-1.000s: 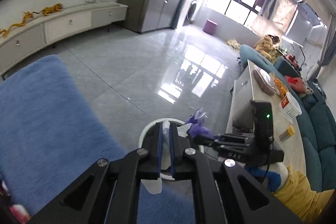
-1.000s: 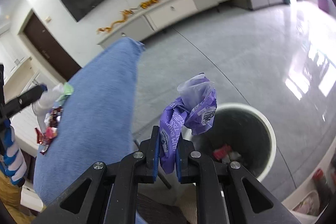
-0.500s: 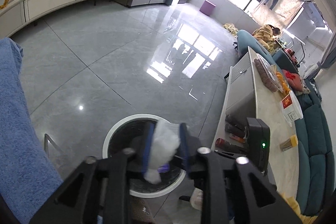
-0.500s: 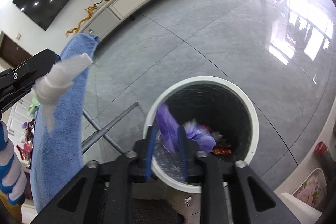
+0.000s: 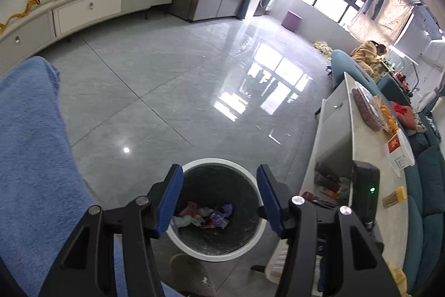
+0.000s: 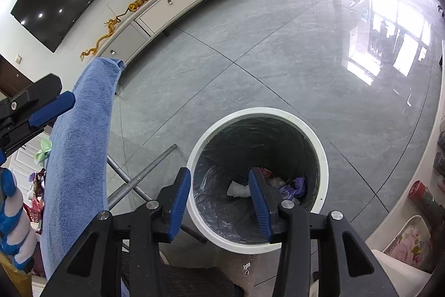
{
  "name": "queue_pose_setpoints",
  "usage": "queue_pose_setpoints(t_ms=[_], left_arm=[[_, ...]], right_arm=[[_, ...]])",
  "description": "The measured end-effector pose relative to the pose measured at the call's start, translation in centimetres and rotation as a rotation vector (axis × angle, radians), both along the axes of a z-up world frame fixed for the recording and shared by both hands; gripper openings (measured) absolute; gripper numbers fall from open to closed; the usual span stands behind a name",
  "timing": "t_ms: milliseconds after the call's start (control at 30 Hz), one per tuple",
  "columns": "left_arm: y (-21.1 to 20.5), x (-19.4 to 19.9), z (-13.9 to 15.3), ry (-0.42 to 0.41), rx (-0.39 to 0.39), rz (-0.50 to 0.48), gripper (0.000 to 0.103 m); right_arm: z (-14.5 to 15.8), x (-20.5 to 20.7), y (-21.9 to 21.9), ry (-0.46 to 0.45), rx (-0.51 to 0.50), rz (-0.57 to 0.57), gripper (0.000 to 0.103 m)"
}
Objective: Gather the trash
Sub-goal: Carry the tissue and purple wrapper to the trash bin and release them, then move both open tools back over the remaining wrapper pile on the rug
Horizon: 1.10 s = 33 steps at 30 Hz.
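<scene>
Both tongs hang over the white bin (image 5: pixel 251 247), spread apart and holding nothing: the left tongs (image 5: pixel 219 199) and the right tongs (image 6: pixel 219 199). The white tissue (image 6: pixel 239 189) and purple wrapper (image 6: pixel 294 185) lie at the bin's bottom among other scraps.
</scene>
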<state>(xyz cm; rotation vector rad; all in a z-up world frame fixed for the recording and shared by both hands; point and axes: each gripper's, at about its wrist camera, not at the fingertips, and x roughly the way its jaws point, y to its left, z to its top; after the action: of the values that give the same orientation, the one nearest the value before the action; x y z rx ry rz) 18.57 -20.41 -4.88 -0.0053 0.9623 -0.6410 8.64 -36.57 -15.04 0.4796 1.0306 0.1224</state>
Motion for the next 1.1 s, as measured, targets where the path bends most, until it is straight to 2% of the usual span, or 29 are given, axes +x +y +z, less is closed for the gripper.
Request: queue_pose_setpoints(t_ms=[100, 167, 333, 567, 800, 1100], left_arm=[[1.2, -1.1, 0.9, -0.050, 0.044, 0.038, 0.054], [2.2, -2.0, 1.6, -0.086, 0.075, 0.069, 0.059], [4.9, -4.4, 3.2, -0.176, 0.131, 0.129, 0.063], [7.9, -7.7, 5.9, -0.282, 0.176, 0.193, 0.068], [10.4, -9.7, 8.0, -0.336, 0.163, 0.239, 0.068], [13.3, -11.7, 9.2, -0.377, 0.137, 0.276, 0.068]], right_arm=[[1.0, -0.5, 0.3, -0.018, -0.014, -0.003, 0.045], [1.9, -1.0, 0.5, -0.033, -0.021, -0.009, 0.047], [4.0, -1.9, 1.2, -0.073, -0.038, -0.020, 0.052], [7.0, -3.2, 2.8, -0.132, -0.065, -0.015, 0.057], [9.9, -4.0, 4.6, -0.192, -0.107, -0.003, 0.064], [12.5, -5.0, 6.7, -0.243, -0.158, 0.007, 0.074]])
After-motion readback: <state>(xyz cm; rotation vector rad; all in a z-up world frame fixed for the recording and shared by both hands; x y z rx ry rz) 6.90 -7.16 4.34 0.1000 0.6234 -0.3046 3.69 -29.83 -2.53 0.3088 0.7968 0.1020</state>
